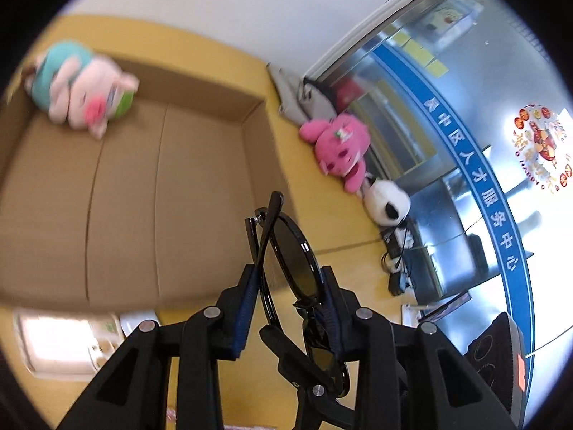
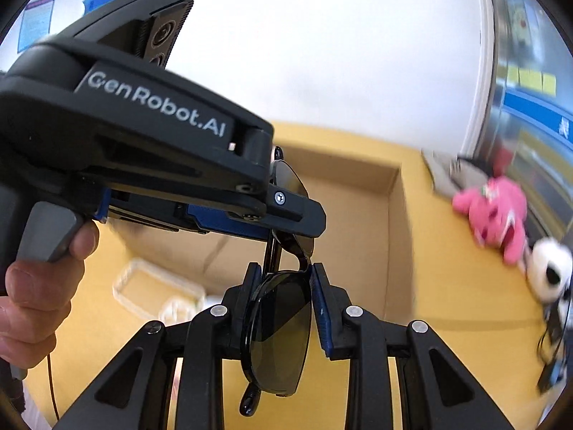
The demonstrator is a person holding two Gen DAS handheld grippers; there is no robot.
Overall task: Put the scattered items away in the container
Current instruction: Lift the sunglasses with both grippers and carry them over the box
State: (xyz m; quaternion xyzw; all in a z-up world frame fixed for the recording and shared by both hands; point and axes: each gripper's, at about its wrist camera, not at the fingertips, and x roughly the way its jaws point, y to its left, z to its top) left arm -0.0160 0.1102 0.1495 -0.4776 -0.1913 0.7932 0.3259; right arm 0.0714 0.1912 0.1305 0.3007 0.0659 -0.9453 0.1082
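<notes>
While both claws share one folded pair of black sunglasses (image 2: 283,322), the load hangs in the air above a yellow worktop (image 1: 322,222), just short of the open cardboard box (image 1: 143,186) meant to receive it. From the right wrist, the right claw (image 2: 283,279) is narrowed on one dark lens, its blue pads pressing the frame edges; the left claw (image 2: 286,215), steered by a person's hand (image 2: 43,286), pinches the other lens beyond it. From the left wrist, the left claw (image 1: 286,279) likewise clamps the frame, a temple arm jutting up over the box wall.

One plush toy (image 1: 82,86) already lies in the box's far corner. A pink plush (image 1: 340,147) and a black-and-white plush (image 1: 388,204) wait on the worktop by the window.

The risk, by this reading: two grips on one slim, glossy frame could twist or strain it if the hands drift apart, and smooth lenses may slip and drop outside the box.
</notes>
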